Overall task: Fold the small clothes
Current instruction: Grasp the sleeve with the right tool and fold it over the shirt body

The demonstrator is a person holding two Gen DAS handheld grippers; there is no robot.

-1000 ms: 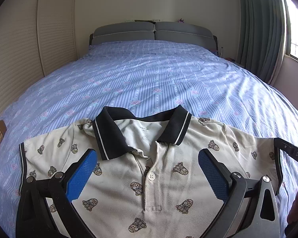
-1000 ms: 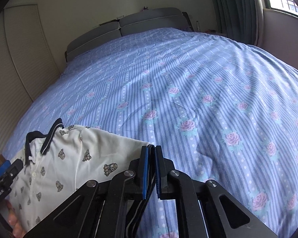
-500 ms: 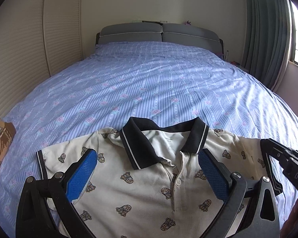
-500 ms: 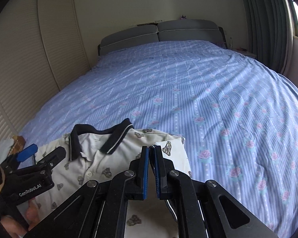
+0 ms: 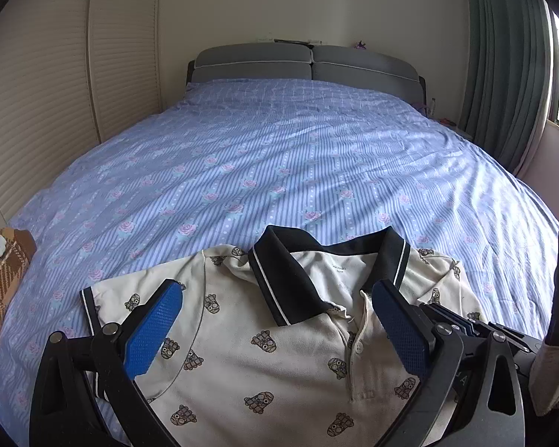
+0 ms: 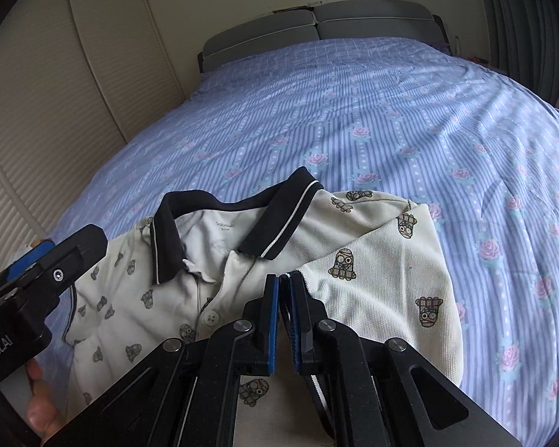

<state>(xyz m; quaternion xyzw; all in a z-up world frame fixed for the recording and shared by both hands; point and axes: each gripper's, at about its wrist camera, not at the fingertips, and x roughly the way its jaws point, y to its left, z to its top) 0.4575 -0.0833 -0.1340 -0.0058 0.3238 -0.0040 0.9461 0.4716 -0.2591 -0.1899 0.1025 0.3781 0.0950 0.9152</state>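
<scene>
A small cream polo shirt [image 5: 272, 350] with a black collar and little printed figures lies face up on the bed. My left gripper [image 5: 275, 331] is open above its chest, with blue pads either side of the collar. My right gripper [image 6: 285, 298] is shut on the shirt's right sleeve edge [image 6: 376, 268], which is folded in over the shirt body beside the button placket. The shirt [image 6: 167, 298] fills the lower left of the right wrist view. The left gripper's body [image 6: 44, 279] shows there at the far left.
The bed has a blue striped rose-print cover [image 5: 298, 171] and a grey headboard [image 5: 302, 65]. A brown checked cloth [image 5: 3, 283] lies at the bed's left edge. Louvred wardrobe doors [image 5: 37, 111] stand on the left, curtains [image 5: 503, 74] on the right.
My right gripper has carried the right sleeve from the shirt's outer side inward over the chest. The left gripper has drawn back a little and stayed open.
</scene>
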